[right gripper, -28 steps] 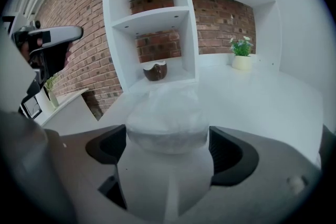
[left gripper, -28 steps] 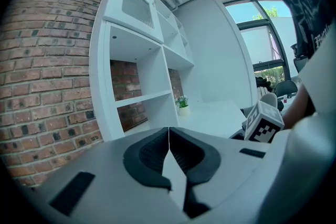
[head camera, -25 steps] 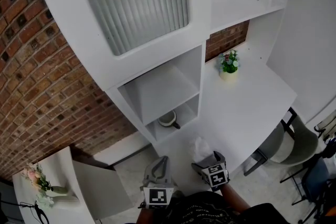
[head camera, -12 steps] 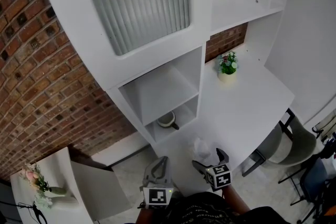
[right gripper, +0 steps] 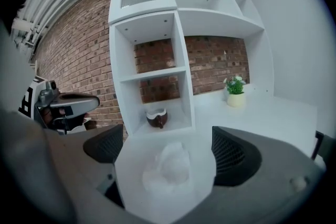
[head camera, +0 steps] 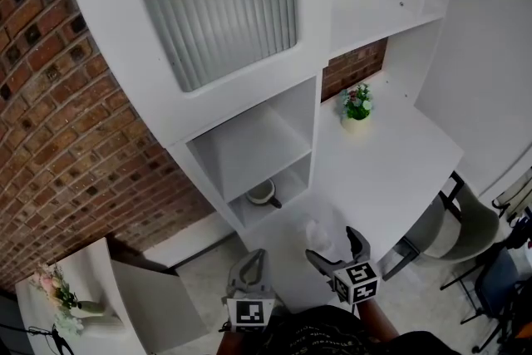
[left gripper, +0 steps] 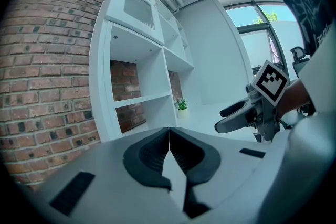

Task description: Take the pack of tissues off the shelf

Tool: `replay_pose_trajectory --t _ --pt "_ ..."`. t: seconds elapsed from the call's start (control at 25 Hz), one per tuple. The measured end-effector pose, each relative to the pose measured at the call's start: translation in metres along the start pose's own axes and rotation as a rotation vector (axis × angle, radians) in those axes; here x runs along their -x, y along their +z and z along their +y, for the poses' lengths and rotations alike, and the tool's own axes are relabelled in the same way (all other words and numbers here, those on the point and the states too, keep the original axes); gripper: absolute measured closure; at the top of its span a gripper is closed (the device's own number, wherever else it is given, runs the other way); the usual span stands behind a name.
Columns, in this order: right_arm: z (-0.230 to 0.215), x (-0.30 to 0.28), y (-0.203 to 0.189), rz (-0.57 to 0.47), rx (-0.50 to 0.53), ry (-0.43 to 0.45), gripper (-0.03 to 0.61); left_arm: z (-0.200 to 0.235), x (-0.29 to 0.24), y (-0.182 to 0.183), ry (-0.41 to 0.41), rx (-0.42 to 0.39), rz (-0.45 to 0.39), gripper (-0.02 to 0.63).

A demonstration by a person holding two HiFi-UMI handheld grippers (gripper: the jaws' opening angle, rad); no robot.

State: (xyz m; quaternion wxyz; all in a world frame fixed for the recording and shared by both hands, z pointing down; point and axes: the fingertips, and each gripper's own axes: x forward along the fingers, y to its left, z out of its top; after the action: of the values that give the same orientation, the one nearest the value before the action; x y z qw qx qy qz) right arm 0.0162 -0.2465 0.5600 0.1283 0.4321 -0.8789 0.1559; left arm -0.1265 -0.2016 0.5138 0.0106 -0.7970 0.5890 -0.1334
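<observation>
The pack of tissues (head camera: pixel 320 232), white and crumpled, lies on the white desk (head camera: pixel 391 162) in front of the shelf unit (head camera: pixel 258 137). My right gripper (head camera: pixel 331 246) stands open just behind it, jaws wide apart and apart from the pack. In the right gripper view the pack of tissues (right gripper: pixel 170 164) sits low between the spread jaws of the right gripper (right gripper: pixel 167 150). My left gripper (head camera: pixel 252 256) hangs to the left, shut on nothing. The left gripper view shows the left gripper (left gripper: pixel 169 136) with jaws pressed together and the right gripper (left gripper: pixel 239 114) off to the right.
A brown bowl (head camera: pixel 264 191) sits in the lowest cubby of the shelf unit. A small potted plant (head camera: pixel 359 106) stands at the back of the desk. A chair (head camera: pixel 465 230) is at the desk's right. A low white table with flowers (head camera: pixel 60 295) is at the far left.
The right gripper, shut on the tissue pack a second ago, has opened and drawn back toward me. The pack stays on the desk. The left gripper has not moved.
</observation>
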Motion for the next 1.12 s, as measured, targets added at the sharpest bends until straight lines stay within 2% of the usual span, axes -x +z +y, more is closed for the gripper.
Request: replay_pose_trajectory --t 0.12,0.32,0.48,0.52,0.56,0.6,0.64,0.8,0.92,1.08,1.12 --pt "0.004 0.007 0.011 -0.028 0.042 -0.002 0.061 0.001 0.001 0.003 0.001 0.003 -0.005 0.603" --pt "0.013 0.017 0.019 -0.030 0.181 -0.017 0.074 0.002 0.002 0.009 0.000 -0.004 -0.024 0.603" --pt "0.017 0.019 0.023 -0.049 0.187 -0.018 0.102 0.000 0.002 0.011 -0.008 -0.012 -0.031 0.603" --pt "0.016 0.019 0.025 -0.063 0.188 -0.031 0.120 -0.001 0.002 0.011 -0.012 -0.015 -0.032 0.603" --pt "0.015 0.021 0.027 -0.079 0.192 -0.048 0.167 -0.002 0.002 0.010 -0.015 -0.015 -0.032 0.603" --pt "0.014 0.022 0.029 -0.094 0.196 -0.064 0.242 -0.003 0.002 0.011 -0.017 -0.014 -0.033 0.601" --pt "0.014 0.023 0.031 -0.105 0.198 -0.073 0.290 -0.004 0.003 0.010 -0.017 -0.013 -0.036 0.603" --pt "0.019 0.025 0.034 -0.109 0.197 -0.072 0.318 -0.003 0.002 0.007 -0.018 -0.033 -0.017 0.603" --pt "0.017 0.029 0.037 -0.134 0.209 -0.103 0.368 -0.001 0.003 0.012 -0.019 -0.003 -0.041 0.603" --pt "0.008 0.040 0.044 -0.196 0.209 -0.182 0.477 -0.004 0.004 0.012 -0.033 -0.019 -0.038 0.603" --pt "0.006 0.040 0.044 -0.196 0.208 -0.189 0.488 -0.004 0.004 0.011 -0.035 -0.019 -0.037 0.603"
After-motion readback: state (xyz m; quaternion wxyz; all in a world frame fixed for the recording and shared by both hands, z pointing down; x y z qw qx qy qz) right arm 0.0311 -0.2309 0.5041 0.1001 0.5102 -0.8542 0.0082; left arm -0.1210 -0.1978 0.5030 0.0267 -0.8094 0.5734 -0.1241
